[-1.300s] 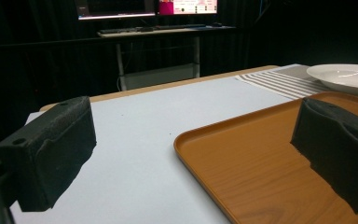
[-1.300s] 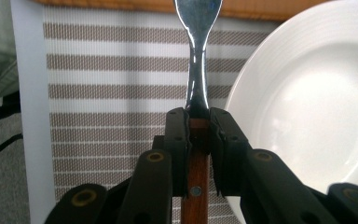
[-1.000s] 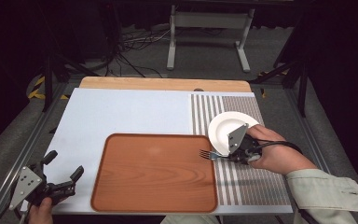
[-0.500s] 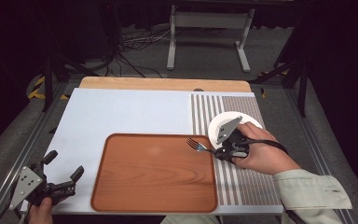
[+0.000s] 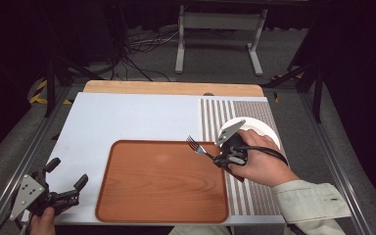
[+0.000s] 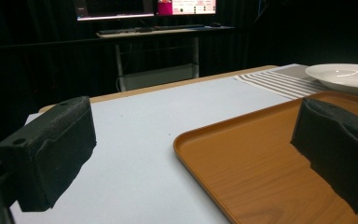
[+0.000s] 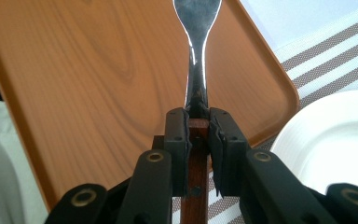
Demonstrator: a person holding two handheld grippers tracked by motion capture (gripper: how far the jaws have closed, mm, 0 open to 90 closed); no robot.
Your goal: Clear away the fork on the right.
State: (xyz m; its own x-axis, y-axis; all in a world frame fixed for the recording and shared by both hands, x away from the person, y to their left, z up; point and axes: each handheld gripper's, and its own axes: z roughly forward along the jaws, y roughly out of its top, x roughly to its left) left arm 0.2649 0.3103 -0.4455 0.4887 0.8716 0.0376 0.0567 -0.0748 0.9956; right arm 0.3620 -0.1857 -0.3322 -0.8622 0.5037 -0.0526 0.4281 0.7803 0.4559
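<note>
My right gripper [image 5: 219, 157] is shut on a fork [image 5: 198, 147] with a steel head and a brown wooden handle. It holds the fork above the right edge of the brown wooden tray [image 5: 156, 191], tines pointing up-left. In the right gripper view the jaws clamp the fork [image 7: 196, 70] at the neck of its handle, over the tray [image 7: 88, 79]. A white plate [image 5: 263, 129] sits on the striped mat just behind that hand. My left gripper [image 5: 67, 183] rests at the table's front left corner, open and empty, with its pads [image 6: 51, 144] wide apart beside the tray [image 6: 261, 163].
The table has a pale blue surface [image 5: 127, 117], a grey-and-white striped mat [image 5: 240, 193] on the right and a wooden strip [image 5: 171, 88] along the far edge. Metal stands and cables lie on the floor beyond. The plate [image 6: 345, 77] stands past the tray's far corner.
My right gripper has carried the fork leftward from over the plate and mat to the tray's right edge. The left gripper has stayed put.
</note>
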